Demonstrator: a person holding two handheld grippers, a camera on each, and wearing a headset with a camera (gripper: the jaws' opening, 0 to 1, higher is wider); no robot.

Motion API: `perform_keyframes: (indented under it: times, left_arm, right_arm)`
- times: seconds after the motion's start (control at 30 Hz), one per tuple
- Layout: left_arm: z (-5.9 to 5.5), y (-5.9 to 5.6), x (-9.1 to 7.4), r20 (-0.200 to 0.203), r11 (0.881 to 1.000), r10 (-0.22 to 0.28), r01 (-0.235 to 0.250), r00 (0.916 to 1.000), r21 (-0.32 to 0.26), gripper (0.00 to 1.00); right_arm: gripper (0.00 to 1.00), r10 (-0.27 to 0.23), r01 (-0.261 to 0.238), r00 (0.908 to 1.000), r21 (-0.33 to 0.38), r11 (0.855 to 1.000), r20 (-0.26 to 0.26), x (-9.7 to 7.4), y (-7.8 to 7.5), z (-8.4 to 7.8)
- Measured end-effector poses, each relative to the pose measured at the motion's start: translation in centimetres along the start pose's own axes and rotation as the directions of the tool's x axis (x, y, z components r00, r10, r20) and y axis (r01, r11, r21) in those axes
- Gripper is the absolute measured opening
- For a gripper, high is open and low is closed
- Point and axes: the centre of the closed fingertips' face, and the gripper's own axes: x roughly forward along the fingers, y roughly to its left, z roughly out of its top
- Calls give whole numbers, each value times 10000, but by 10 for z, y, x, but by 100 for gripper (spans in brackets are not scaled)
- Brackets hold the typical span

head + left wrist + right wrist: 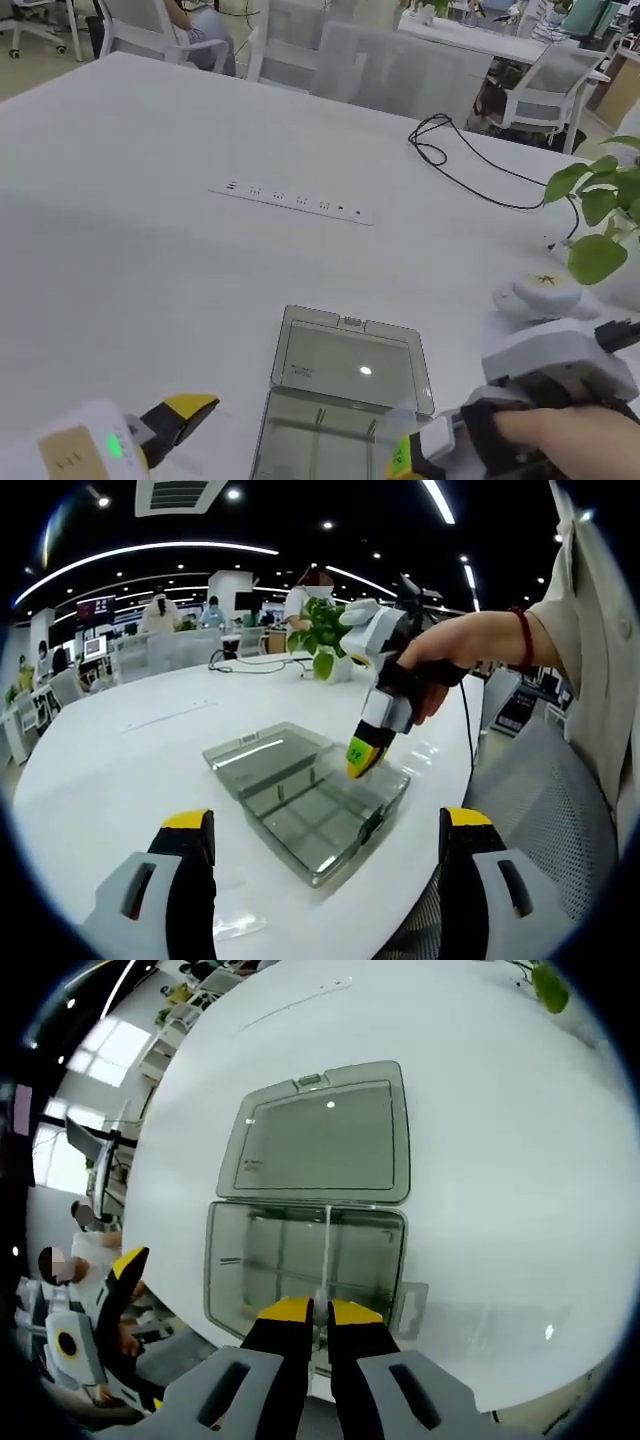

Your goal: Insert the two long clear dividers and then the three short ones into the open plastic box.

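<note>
Right gripper (308,1310) pinches a clear divider (328,1260) upright inside the open plastic box (215,1260) at the worktop's (150,250) near edge, left gripper (327,820) spread and empty; seating step likely, next needing a square push into slots, then release.

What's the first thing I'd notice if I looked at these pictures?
The clear plastic box lying open near the front edge of the white table, lid flat behind it. The yellow-tipped right hand-held gripper pinches a clear divider standing in it; the left hand-held gripper hangs open beside it. A green plant peeks in on the right.
</note>
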Motion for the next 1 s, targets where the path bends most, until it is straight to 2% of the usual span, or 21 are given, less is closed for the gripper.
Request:
perform_keyframes:
  times: [0.13, 0.23, 0.27, 0.3, 0.37, 0.53, 0.7, 0.87, 1.0]
  left_arm:
    - [1, 2, -1, 58, 9999, 81, -81, 10000, -67, 95]
    - [2, 4, -2, 66, 9998, 159, -158, 9999, -99, 95]
    - [2, 4, -2, 69, 9998, 175, -175, 9998, -100, 94]
    - [2, 5, -2, 76, 9997, 217, -216, 9997, -128, 94]
    - [3, 6, -3, 87, 9995, 275, -274, 9996, -151, 94]
    - [3, 11, -7, 91, 9982, 434, -430, 9990, -421, 93]
    - [2, 13, -7, 40, 9979, 504, -502, 9987, -409, 92]
    - [3, 13, -7, 41, 9976, 527, -524, 9986, -454, 92]
    - [3, 18, -9, 34, 9962, 691, -688, 9976, -538, 90]
  right_arm:
    - [6, -931, 950, 9954, -1317, 9867, 203, 2, 4, 2]
    - [6, -1360, 1403, 9900, -1760, 9743, 362, 4, 5, 3]
    - [6, -1648, 1701, 9854, -2011, 9647, 431, 5, 3, 4]
    - [6, -1672, 1735, 9848, -2075, 9627, 476, 6, 6, 3]
    - [7, -1968, 2062, 9785, -2451, 9473, 622, 7, 5, 4]
    - [7, -2159, 2266, 9739, -2459, 9424, 701, 14, 4, 4]
    - [7, -2201, 2328, 9722, -2298, 9450, 797, 21, 1, 2]
    - [7, -2274, 2410, 9702, -2364, 9413, 836, 24, 1, 2]
    - [7, -2062, 2194, 9751, -2153, 9516, 821, 23, -2, 2]
